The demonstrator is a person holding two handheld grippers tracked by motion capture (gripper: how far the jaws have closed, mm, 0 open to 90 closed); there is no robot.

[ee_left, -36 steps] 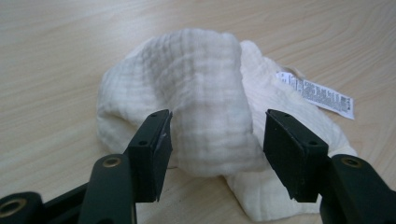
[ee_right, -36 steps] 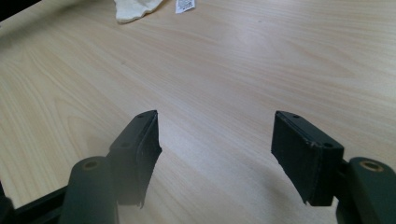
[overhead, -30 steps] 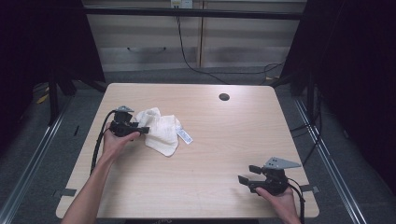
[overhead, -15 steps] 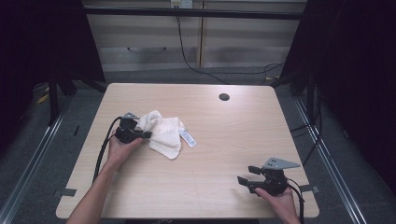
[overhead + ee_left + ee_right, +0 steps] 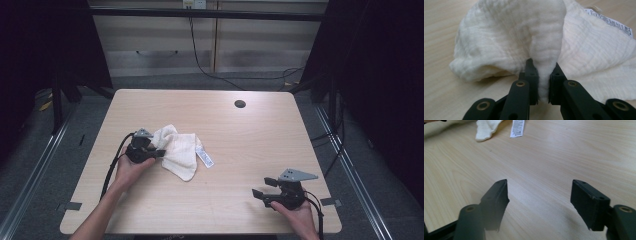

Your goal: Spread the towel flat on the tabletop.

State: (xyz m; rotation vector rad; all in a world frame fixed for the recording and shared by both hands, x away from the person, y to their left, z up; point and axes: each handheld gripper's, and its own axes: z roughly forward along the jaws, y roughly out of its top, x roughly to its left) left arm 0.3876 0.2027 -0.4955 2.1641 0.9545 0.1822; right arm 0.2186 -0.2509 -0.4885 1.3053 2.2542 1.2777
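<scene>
One crumpled cream-white cotton cloth (image 5: 177, 152) is lying on the light wooden table (image 5: 240, 135), in the left-centre part of the high view, and one white printed label (image 5: 205, 157) is sticking out at its right edge, flat on the wood. There is no container on the table – only one small dark round hole (image 5: 240, 104) in the tabletop, in the upper middle of the frame.

Two black two-jaw grippers are showing. The left gripper (image 5: 157, 152) is sitting at the left edge of the cloth; in the left gripper view its jaws have just been closing and are now pinching a raised fold of the cloth (image 5: 544, 50) between the pads. The right gripper (image 5: 261, 187) is resting low over the bare wood in the lower right of the high view, well apart from the cloth – its jaws are standing wide apart, with nothing between them.
</scene>
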